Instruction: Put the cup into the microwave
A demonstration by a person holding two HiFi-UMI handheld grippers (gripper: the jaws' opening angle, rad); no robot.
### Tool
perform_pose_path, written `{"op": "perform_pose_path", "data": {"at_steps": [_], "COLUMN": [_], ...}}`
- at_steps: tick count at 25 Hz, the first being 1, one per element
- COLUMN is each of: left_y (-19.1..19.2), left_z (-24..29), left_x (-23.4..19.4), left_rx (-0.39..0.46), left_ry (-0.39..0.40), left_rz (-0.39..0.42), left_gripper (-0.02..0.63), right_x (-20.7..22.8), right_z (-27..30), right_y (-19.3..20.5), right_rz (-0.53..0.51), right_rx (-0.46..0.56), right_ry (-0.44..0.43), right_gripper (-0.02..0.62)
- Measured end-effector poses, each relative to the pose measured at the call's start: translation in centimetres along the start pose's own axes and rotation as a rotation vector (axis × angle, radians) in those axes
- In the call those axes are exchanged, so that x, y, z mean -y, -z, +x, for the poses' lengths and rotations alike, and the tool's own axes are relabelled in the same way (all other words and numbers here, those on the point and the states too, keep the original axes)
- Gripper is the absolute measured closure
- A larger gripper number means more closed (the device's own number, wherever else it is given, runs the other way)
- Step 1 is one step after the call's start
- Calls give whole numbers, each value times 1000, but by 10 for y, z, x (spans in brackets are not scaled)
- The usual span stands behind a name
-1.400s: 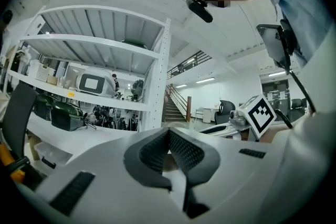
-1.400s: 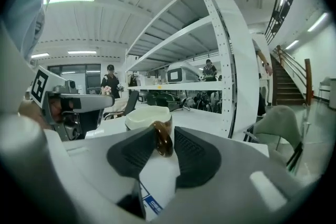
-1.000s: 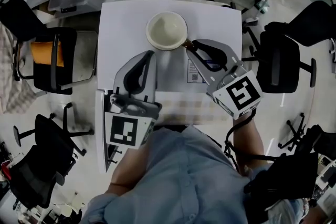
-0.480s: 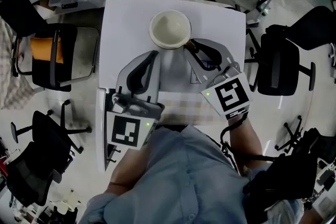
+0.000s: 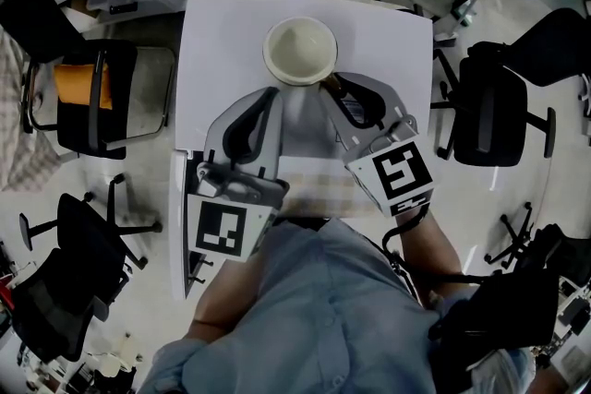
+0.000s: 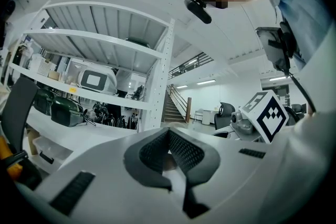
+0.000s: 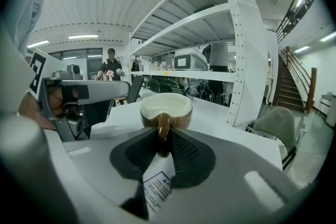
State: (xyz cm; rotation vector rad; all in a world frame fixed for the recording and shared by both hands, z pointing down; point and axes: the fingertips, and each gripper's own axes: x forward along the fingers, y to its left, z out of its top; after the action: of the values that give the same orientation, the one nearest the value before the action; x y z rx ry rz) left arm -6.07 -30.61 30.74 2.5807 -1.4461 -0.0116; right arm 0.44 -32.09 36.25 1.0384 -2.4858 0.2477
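Observation:
A cream-lined brown cup [image 5: 299,51] stands on the white top [image 5: 212,41] in front of me, its handle [image 5: 330,85] pointing toward me and to the right. My right gripper [image 5: 331,91] has its jaws on either side of that handle and they are closing; in the right gripper view the handle [image 7: 163,128] stands between the dark pads [image 7: 184,152] below the cup [image 7: 166,107]. My left gripper [image 5: 269,93] lies just left of the cup, tips together, holding nothing. In its own view the left gripper [image 6: 169,131] shows nothing between its pads.
Black office chairs stand left [image 5: 92,97] and right [image 5: 494,106] of the white top. A printed label [image 7: 157,186] is stuck on the surface under the right jaws. White shelving [image 6: 163,81] with appliances [image 6: 97,80] stands beyond. A person [image 7: 110,65] stands far off.
My right gripper has shifted left toward the cup and its jaws have narrowed around the handle. The left gripper has stayed where it was.

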Motion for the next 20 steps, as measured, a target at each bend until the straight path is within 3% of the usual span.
{"op": "perform_pose_path", "data": {"at_steps": [6,9,20], "left_y": [-2,-3,-1], "left_z": [-5,-8,-16], "left_x": [-1,-3,-1], "left_rx": [4,10,11], "left_ry": [2,3,15], "left_rz": [-2,-6,-3], "left_gripper": [601,601,601], "right_x": [-1,2,-5], "right_z": [5,7,-10], "right_y": [5,3,-13], "right_rz": [-13,-6,1], "right_rx": [-43,-45,118], "right_ry": [39,72,94], "right_gripper": [476,534,549]}}
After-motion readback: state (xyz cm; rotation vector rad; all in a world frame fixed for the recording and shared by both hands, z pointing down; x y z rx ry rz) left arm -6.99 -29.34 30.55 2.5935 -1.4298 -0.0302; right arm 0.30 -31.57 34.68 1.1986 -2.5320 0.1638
